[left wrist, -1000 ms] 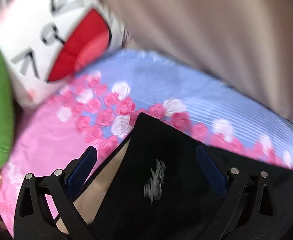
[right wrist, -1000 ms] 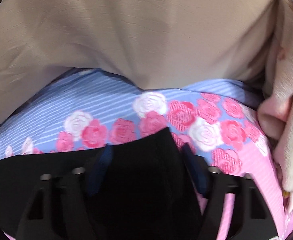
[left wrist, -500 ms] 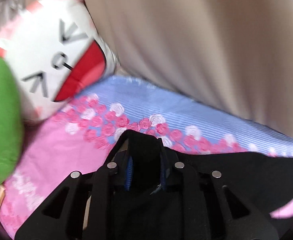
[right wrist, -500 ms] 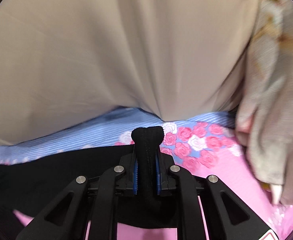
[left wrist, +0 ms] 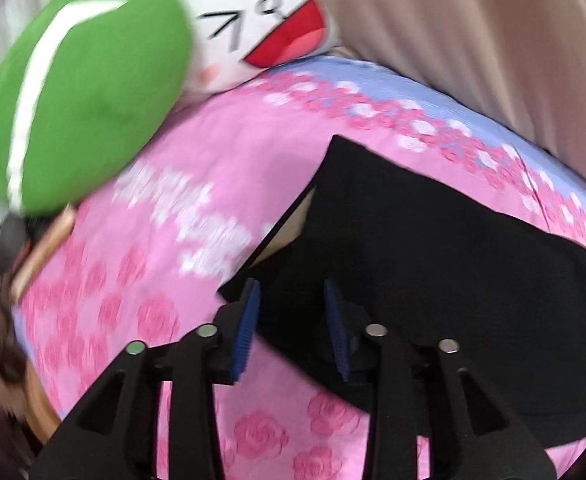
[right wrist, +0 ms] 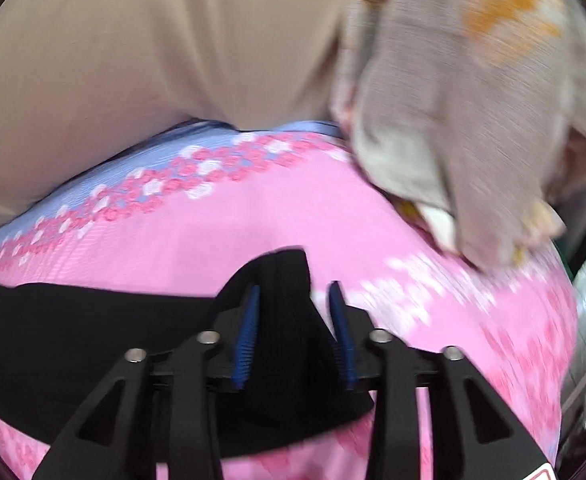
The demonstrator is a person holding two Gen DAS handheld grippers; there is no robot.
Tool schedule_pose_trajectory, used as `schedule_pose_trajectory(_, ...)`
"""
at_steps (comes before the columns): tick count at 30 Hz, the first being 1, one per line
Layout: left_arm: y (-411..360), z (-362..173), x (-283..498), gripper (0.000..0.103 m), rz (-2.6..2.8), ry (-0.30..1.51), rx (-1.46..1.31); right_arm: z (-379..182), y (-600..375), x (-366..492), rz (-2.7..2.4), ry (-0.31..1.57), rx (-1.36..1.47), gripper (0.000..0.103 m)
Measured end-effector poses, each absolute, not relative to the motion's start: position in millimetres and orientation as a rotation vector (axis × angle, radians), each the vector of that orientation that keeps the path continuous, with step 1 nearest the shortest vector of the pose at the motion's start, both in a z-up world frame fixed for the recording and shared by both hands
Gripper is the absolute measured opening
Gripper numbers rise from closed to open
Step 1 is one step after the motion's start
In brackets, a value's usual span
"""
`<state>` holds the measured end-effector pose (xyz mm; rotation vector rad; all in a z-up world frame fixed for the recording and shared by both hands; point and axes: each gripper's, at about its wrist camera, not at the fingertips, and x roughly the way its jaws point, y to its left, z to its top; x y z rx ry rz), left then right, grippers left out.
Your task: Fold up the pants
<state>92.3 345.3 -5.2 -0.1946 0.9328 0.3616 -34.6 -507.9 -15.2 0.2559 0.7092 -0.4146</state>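
Black pants [left wrist: 433, 248]: soft, limp, light; lying between both opening tongs, left [left wrist: 291, 330] and right [right wrist: 295, 330]; grip corners.

The pants [left wrist: 433, 248] lie on the bedsheet [left wrist: 197, 184], two cushions [left wrist: 81, 92] at its far left, a curtain [right wrist: 153, 52] behind.

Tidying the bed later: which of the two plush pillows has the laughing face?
The white pillow, with a red open mouth; the green pillow beside it shows only a white stripe.
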Motion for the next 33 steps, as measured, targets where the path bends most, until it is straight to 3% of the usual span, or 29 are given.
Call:
schedule_pose_trajectory(1, 346.3, -0.3, 83.3, 0.056, 0.336, 0.911, -0.25, -9.3, -502.8, -50.7, -0.427, 0.682, 0.274, 0.046)
schedule_pose_trajectory(2, 344.3, 5.0, 77.3, 0.079, 0.304, 0.889, -0.293, -4.5, -499.6, -58.6, -0.44, 0.664, 0.274, 0.051)
schedule_pose_trajectory(4, 337.7, 14.9, 69.6, 0.098, 0.277, 0.839, -0.357, 9.0, -485.3, -78.0, -0.463, 0.62, 0.25, 0.059)
schedule_pose_trajectory(6, 334.0, 12.4, 76.1, 0.098, 0.274, 0.851, -0.406, 7.4, -474.7, -90.2, -0.465, 0.599, 0.242, 0.065)
schedule_pose_trajectory(9, 339.1, -13.1, 104.3, 0.097, 0.257, 0.936, -0.512, 12.8, -454.0, -98.7, -0.429, 0.589, 0.263, 0.067)
schedule_pose_trajectory(10, 340.4, -18.9, 109.3, 0.09, 0.265, 0.952, -0.523, 9.9, -445.6, -98.7, -0.412, 0.597, 0.271, 0.067)
schedule_pose_trajectory(11, 341.6, -22.8, 114.2, 0.061, 0.281, 0.961, -0.519, 9.0, -438.0, -99.0, -0.397, 0.608, 0.27, 0.067)
schedule_pose_trajectory(12, 342.0, -23.5, 116.9, 0.04, 0.296, 0.966, -0.5, 6.2, -430.1, -98.8, -0.392, 0.616, 0.263, 0.067)
schedule_pose_trajectory(13, 345.0, -19.6, 116.8, 0.006, 0.308, 0.963, -0.49, 4.7, -423.4, -100.0, -0.388, 0.621, 0.256, 0.067)
schedule_pose_trajectory(18, 376.8, 13.9, 80.3, 0.007, 0.255, 0.875, -0.578, 1.4, -395.9, -103.3, -0.333, 0.629, 0.26, 0.071)
schedule_pose_trajectory(21, 384.6, -16.1, 73.3, 0.008, 0.278, 0.974, -0.555, -11.0, -393.6, -101.0, -0.325, 0.645, 0.292, 0.072)
schedule_pose_trajectory(23, 379.4, -37.0, 71.3, 0.012, 0.287, 1.013, -0.523, -20.5, -397.5, -94.0, -0.314, 0.678, 0.345, 0.072)
schedule_pose_trajectory(25, 366.1, -24.8, 65.4, 0.017, 0.319, 0.969, -0.438, -23.0, -401.0, -89.0, -0.277, 0.683, 0.405, 0.073)
schedule_pose_trajectory(27, 357.2, -10.1, 60.3, 0.029, 0.38, 0.933, -0.381, -20.4, -407.3, -81.8, -0.233, 0.672, 0.472, 0.074)
schedule_pose_trajectory(28, 352.2, -0.5, 57.2, 0.045, 0.427, 0.908, -0.35, -18.9, -411.2, -77.4, -0.215, 0.667, 0.505, 0.075)
schedule_pose_trajectory(29, 349.4, 6.5, 53.8, 0.055, 0.444, 0.887, -0.341, -18.6, -417.5, -69.2, -0.193, 0.662, 0.552, 0.075)
schedule_pose_trajectory(33, 323.2, 33.5, 42.8, 0.066, 0.417, 0.815, -0.3, -35.7, -435.5, -24.5, -0.244, 0.755, 0.59, 0.073)
